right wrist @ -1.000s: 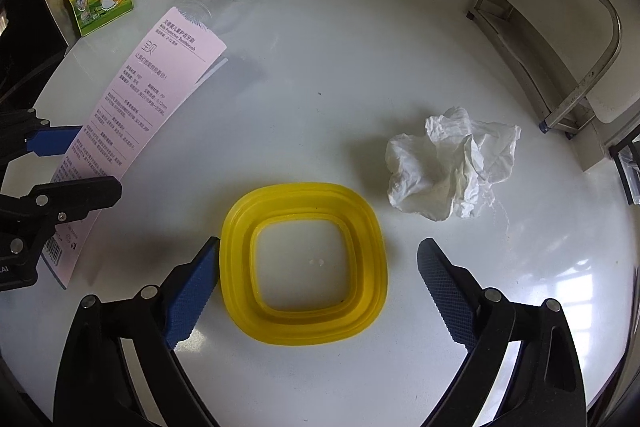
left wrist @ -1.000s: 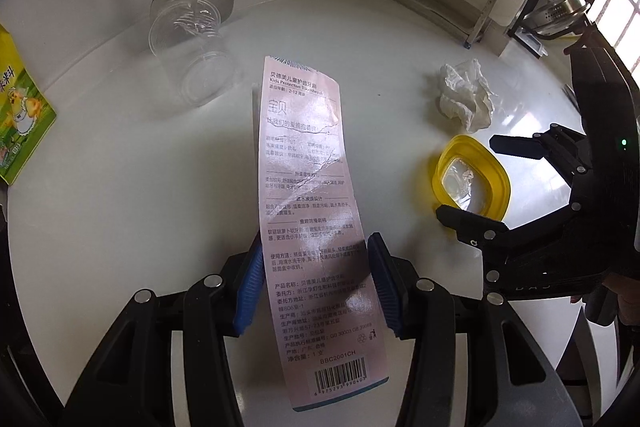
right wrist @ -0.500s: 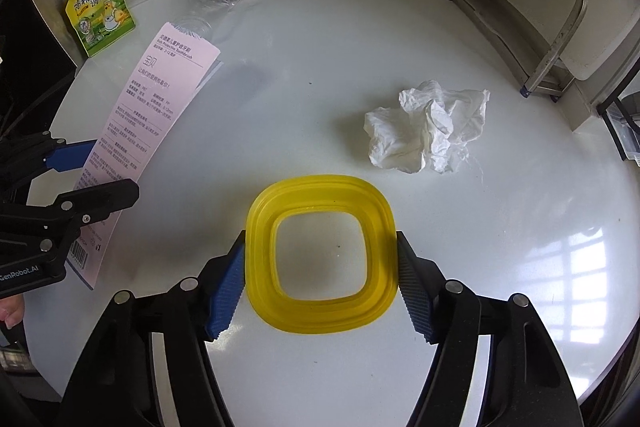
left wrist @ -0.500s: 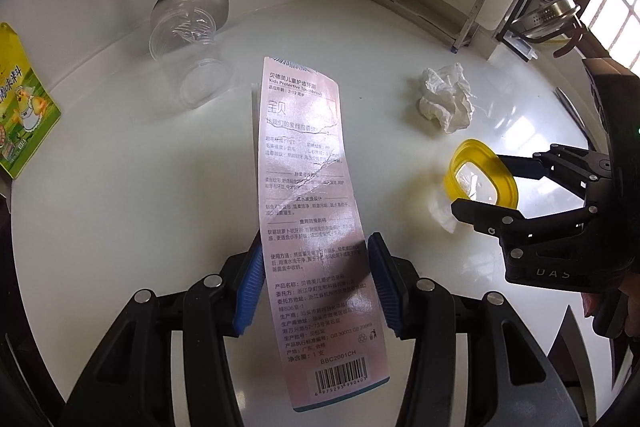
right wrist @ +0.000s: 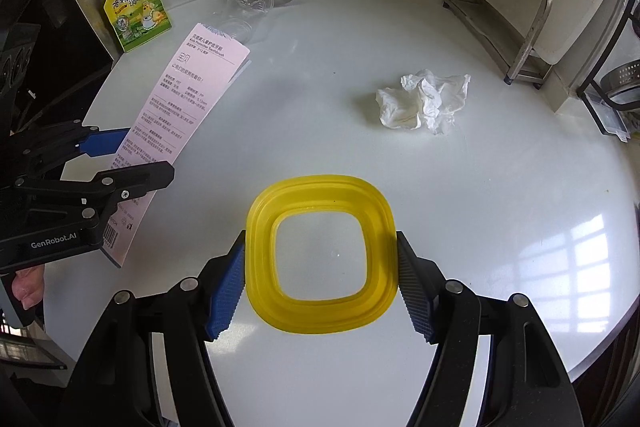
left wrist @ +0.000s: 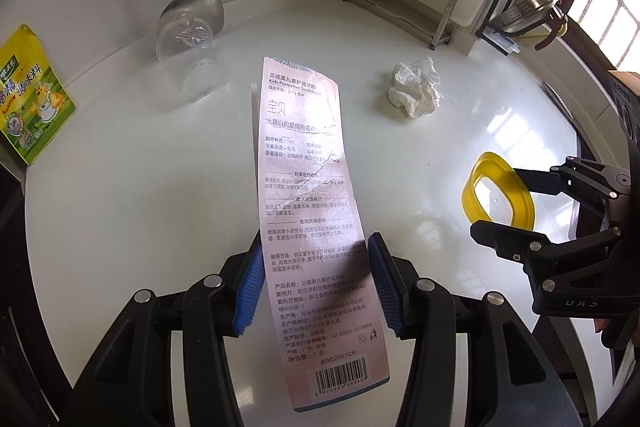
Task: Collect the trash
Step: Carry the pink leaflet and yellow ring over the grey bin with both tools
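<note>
A pink package card [left wrist: 316, 227] is clamped in the left hand-held gripper [left wrist: 316, 283], a yellow lid [right wrist: 320, 255] in the right hand-held gripper [right wrist: 320, 283]; disposal is judged next, then the far crumpled tissue [right wrist: 424, 99].

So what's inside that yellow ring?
Nothing: through the yellow ring, pinched by the right gripper, only bare white counter shows. Whether the ring touches the counter, and anything beneath its rim, can't be seen.
</note>
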The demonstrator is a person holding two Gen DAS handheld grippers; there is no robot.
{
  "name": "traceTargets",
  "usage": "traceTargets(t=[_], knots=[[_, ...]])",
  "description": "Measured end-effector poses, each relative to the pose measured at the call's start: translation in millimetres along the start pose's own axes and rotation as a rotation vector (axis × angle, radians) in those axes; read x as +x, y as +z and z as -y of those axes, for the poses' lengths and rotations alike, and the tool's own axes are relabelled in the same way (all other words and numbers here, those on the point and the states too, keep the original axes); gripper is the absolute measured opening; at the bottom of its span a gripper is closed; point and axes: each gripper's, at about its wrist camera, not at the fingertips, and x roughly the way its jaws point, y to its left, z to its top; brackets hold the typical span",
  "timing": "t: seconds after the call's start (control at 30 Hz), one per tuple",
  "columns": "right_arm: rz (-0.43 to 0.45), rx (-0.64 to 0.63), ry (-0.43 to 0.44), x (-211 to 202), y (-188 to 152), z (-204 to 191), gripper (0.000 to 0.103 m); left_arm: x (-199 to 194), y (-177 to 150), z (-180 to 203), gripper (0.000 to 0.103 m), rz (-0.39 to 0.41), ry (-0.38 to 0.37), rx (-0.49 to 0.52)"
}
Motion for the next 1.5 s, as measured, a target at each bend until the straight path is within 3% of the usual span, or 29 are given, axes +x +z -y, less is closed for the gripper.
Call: traceTargets(t=[0.67,1.5], knots=[[0.021,0.024,0.021,-59.1,-83.9,1.6,0.066,-36.0,-50.5,59.7,0.048,0.002,-0.004,0.029],[0.003,0.065,0.046,-86.9,-176.7,-0.3,0.066,-48.6,-89.8,111.1,0.048,-0.02,-0.04,0.067]])
